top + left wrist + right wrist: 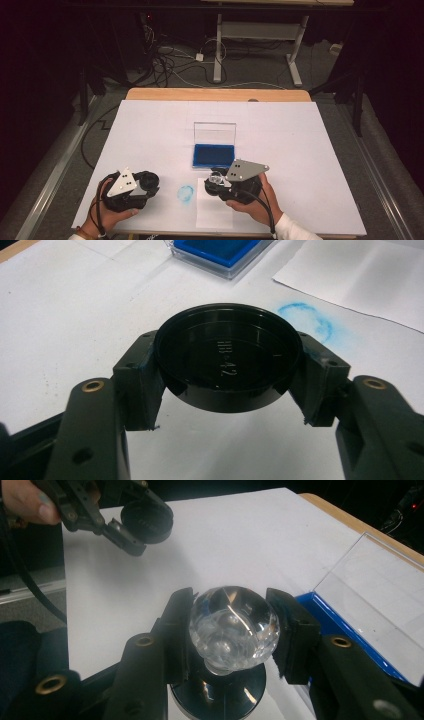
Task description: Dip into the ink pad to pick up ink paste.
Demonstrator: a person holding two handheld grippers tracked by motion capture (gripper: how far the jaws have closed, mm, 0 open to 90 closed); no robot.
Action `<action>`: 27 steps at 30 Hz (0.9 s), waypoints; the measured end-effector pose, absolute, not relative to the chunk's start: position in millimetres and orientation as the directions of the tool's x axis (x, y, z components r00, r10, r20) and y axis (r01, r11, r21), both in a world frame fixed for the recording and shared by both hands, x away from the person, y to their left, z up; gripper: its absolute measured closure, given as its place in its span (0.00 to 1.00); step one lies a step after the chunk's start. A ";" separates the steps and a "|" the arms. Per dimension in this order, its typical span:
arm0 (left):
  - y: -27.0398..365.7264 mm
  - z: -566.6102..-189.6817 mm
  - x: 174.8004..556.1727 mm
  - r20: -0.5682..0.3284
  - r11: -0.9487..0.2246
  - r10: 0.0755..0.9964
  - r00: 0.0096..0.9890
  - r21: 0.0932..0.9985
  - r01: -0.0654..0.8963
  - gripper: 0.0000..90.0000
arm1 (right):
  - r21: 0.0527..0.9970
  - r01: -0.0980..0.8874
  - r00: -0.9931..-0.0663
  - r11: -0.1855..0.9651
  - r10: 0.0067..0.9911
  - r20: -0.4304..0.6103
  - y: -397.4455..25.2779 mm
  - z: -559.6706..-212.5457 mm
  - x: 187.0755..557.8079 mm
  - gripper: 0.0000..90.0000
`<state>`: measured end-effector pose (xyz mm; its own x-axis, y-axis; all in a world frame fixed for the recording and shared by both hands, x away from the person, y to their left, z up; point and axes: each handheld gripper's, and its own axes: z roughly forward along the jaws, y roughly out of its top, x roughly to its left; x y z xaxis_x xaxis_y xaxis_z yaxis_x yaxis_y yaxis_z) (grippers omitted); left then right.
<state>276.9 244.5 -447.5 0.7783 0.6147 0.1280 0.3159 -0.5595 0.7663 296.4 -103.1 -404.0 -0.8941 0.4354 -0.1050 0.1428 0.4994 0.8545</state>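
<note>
— Dark floor with cables and a second desk fill the background; what stands on the counter (150, 125) itself?

— White paper covers it. Near the middle sits a clear case (214, 145) with its lid standing up and a blue pad (213, 155) inside. In front of it lies a smaller white sheet (212, 215), and just to the left of that sheet there is a round blue mark (185, 194) printed on the paper.

— And the left gripper (145, 182)?

— It is at the near left of the counter, held in the person's left hand (107, 212). Its jaws are closed on a black round cap (227, 357), one jaw at each side of the rim. The hollow inside of the cap faces the camera of the left gripper view, with small raised characters in it. The cap is in the air above the paper — the blue mark is just behind it.

— The right gripper (216, 181)?

— It is over the small white sheet, close in front of the blue pad. The jaws clamp a clear glass-like ball (234, 625), which is the handle of a stamp with a black round base (220, 692) below it. I cannot tell if the base touches the sheet.
</note>
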 end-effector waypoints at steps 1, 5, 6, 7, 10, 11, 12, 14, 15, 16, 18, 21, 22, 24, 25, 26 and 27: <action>244.4 -447.6 277.0 0.126 -0.560 0.614 0.779 0.766 0.317 0.41 | 0.853 0.143 -0.895 0.502 0.433 -0.105 -102.4 -406.0 296.0 0.63; 243.6 -448.0 277.3 0.128 -0.562 0.612 0.780 0.764 0.316 0.41 | 0.840 0.150 -0.899 0.522 0.426 -0.104 -99.3 -414.2 293.7 0.63; 243.4 -448.1 277.1 0.129 -0.563 0.612 0.781 0.764 0.315 0.41 | 0.836 0.150 -0.901 0.527 0.422 -0.104 -98.7 -416.4 293.2 0.63; 243.4 -448.0 277.0 0.129 -0.563 0.612 0.780 0.764 0.315 0.41 | 0.831 0.152 -0.903 0.536 0.418 -0.105 -98.1 -418.6 292.7 0.63; 243.8 -447.7 276.9 0.128 -0.561 0.614 0.779 0.765 0.316 0.41 | 0.818 0.152 -0.906 0.555 0.408 -0.109 -96.0 -424.6 291.1 0.63; 243.8 -447.7 276.8 0.127 -0.560 0.614 0.779 0.765 0.317 0.41 | 0.816 0.154 -0.907 0.557 0.407 -0.107 -95.3 -426.8 290.6 0.63; 243.6 -447.8 276.8 0.128 -0.562 0.613 0.779 0.764 0.316 0.41 | 0.814 0.155 -0.906 0.560 0.408 -0.108 -94.7 -429.0 289.9 0.63; 243.3 -448.0 276.8 0.128 -0.564 0.611 0.781 0.763 0.316 0.41 | 0.808 0.155 -0.908 0.569 0.403 -0.109 -93.8 -432.9 289.4 0.63; 243.1 -448.1 276.9 0.129 -0.565 0.611 0.781 0.762 0.316 0.41 | 0.806 0.157 -0.909 0.571 0.402 -0.107 -93.5 -434.6 289.4 0.63; 242.9 -448.1 276.8 0.130 -0.566 0.610 0.782 0.762 0.315 0.41 | 0.805 0.159 -0.910 0.572 0.402 -0.106 -93.4 -436.1 289.3 0.63; 242.8 -448.1 276.7 0.131 -0.567 0.609 0.782 0.762 0.314 0.41 | 0.800 0.160 -0.910 0.578 0.400 -0.108 -93.3 -437.8 288.9 0.63; 242.9 -448.4 276.8 0.129 -0.566 0.610 0.782 0.762 0.316 0.41 | 0.799 0.163 -0.909 0.578 0.403 -0.106 -94.3 -439.7 288.2 0.63; 243.0 -448.4 276.9 0.127 -0.565 0.610 0.782 0.762 0.317 0.41 | 0.797 0.167 -0.908 0.580 0.405 -0.104 -94.8 -440.3 288.0 0.63; 242.8 -448.3 277.0 0.129 -0.566 0.609 0.782 0.761 0.316 0.41 | 0.797 0.173 -0.908 0.579 0.408 -0.099 -96.1 -442.0 288.2 0.63; 242.7 -448.4 277.0 0.129 -0.567 0.609 0.782 0.761 0.316 0.41 | 0.795 0.175 -0.907 0.581 0.410 -0.100 -96.2 -442.7 288.0 0.63; 242.6 -448.5 277.2 0.128 -0.566 0.610 0.782 0.761 0.317 0.41 | 0.794 0.175 -0.906 0.582 0.411 -0.101 -96.1 -443.2 287.9 0.63; 242.5 -448.6 277.2 0.129 -0.567 0.609 0.782 0.761 0.317 0.41 | 0.794 0.176 -0.907 0.581 0.409 -0.098 -96.2 -443.5 288.1 0.63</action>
<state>277.2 242.5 -448.6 0.7824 0.6094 0.1287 0.3165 -0.5670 0.7605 288.1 -96.2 -443.5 -0.9071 0.4093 -0.0983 0.1762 0.5811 0.7945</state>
